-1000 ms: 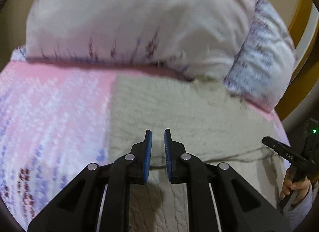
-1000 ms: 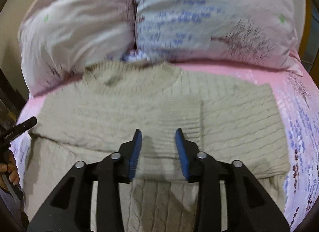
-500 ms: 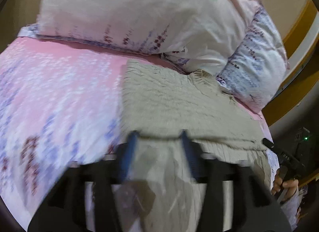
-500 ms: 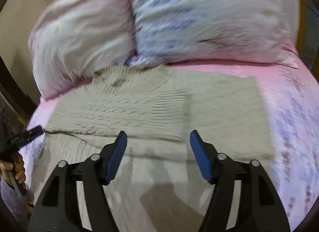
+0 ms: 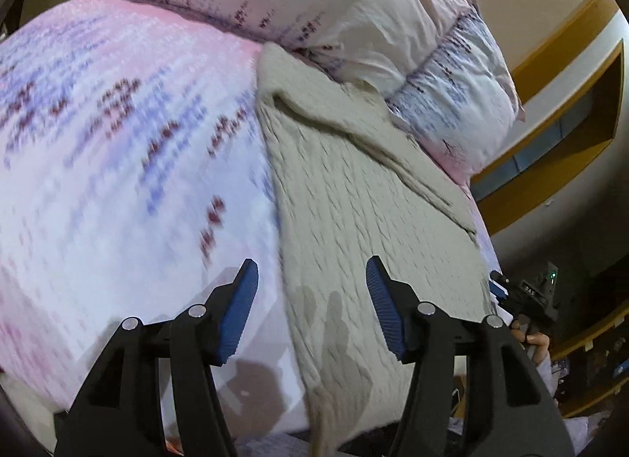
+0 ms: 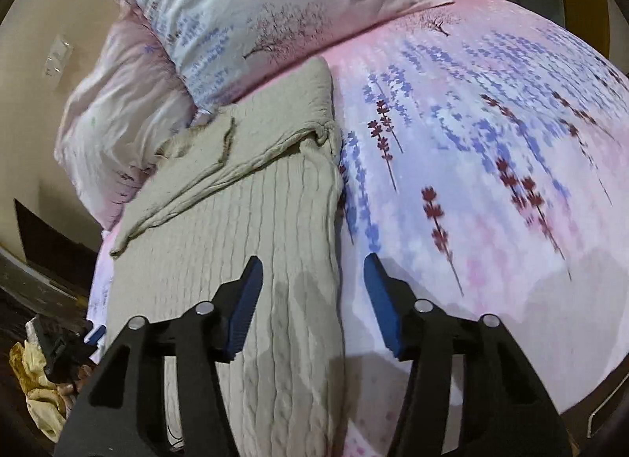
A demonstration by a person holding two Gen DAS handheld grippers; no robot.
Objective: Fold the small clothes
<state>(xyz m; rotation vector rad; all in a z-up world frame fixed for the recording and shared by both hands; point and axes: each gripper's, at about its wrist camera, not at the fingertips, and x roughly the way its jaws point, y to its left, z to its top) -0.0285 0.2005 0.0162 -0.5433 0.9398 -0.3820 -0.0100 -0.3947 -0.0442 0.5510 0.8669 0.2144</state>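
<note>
Both grippers [image 5: 310, 299] [image 6: 310, 299] now wide apart, empty, over sweater [image 5: 354, 201].

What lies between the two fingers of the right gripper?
In the right wrist view, the right gripper stands open over the sweater's right edge, with bedsheet beside it.

Beige cable-knit sweater [image 5: 354, 201] lies flat on the pink floral bed sheet [image 5: 118, 142], partly folded, its long axis running from about 6 o'clock up to 11 o'clock in the left wrist view. A sleeve [image 6: 220, 177] is folded diagonally across the upper body, toward 10 o'clock in the right wrist view. The collar end touches the pillows [image 6: 251, 12]; the hem hangs over the near bed edge.
</note>
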